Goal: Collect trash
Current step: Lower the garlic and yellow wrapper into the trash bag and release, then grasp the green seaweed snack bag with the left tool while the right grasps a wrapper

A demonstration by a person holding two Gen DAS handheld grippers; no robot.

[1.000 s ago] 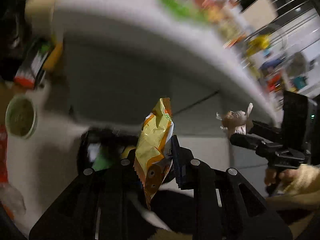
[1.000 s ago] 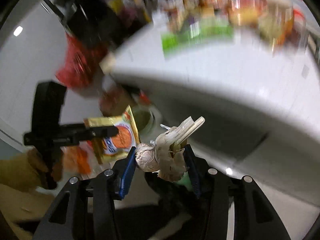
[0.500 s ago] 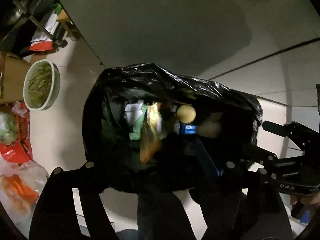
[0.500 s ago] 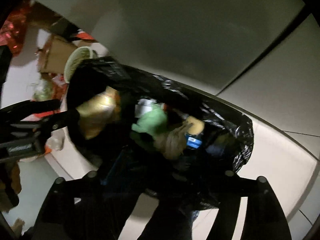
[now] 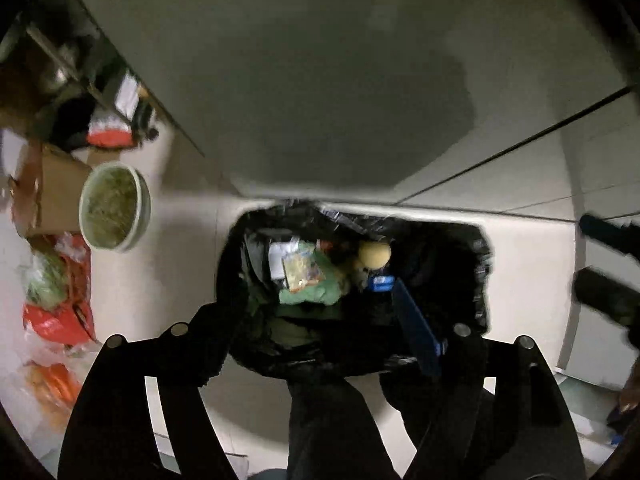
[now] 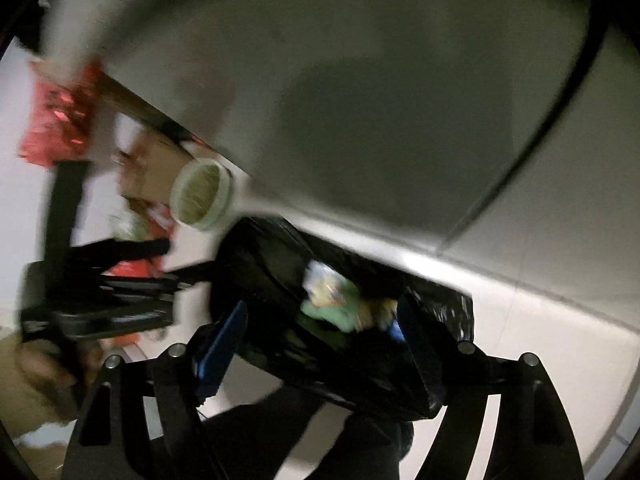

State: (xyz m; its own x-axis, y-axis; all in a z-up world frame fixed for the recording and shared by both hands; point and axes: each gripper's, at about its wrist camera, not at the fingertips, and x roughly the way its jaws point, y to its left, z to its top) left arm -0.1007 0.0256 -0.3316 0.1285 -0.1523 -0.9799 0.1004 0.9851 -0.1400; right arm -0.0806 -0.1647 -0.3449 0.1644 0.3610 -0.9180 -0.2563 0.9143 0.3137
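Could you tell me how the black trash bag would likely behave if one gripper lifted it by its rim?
The black trash bag is thin, crinkled film, so it would probably sag and fold. Its rim looks glossy, perhaps slippery. The wrappers inside suggest it is fairly light.

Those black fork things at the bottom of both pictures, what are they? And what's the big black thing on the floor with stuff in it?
The black forks are grabbing tools. A person holds one in each hand, and each tool carries a small camera looking out along its two fingers. So one picture is the view from the left gripper, and the other is from the right gripper, and it is blurry.

Both cameras look down at the floor. The big black thing is a trash bag, open at the top. Inside you can see a yellow snack wrapper, something green and a round yellowish thing.

Beside the bag stands a white bowl with something greenish in it, next to a cardboard box.

Both tools are empty. The left one's fingers are spread apart and the right one's are opening wider.
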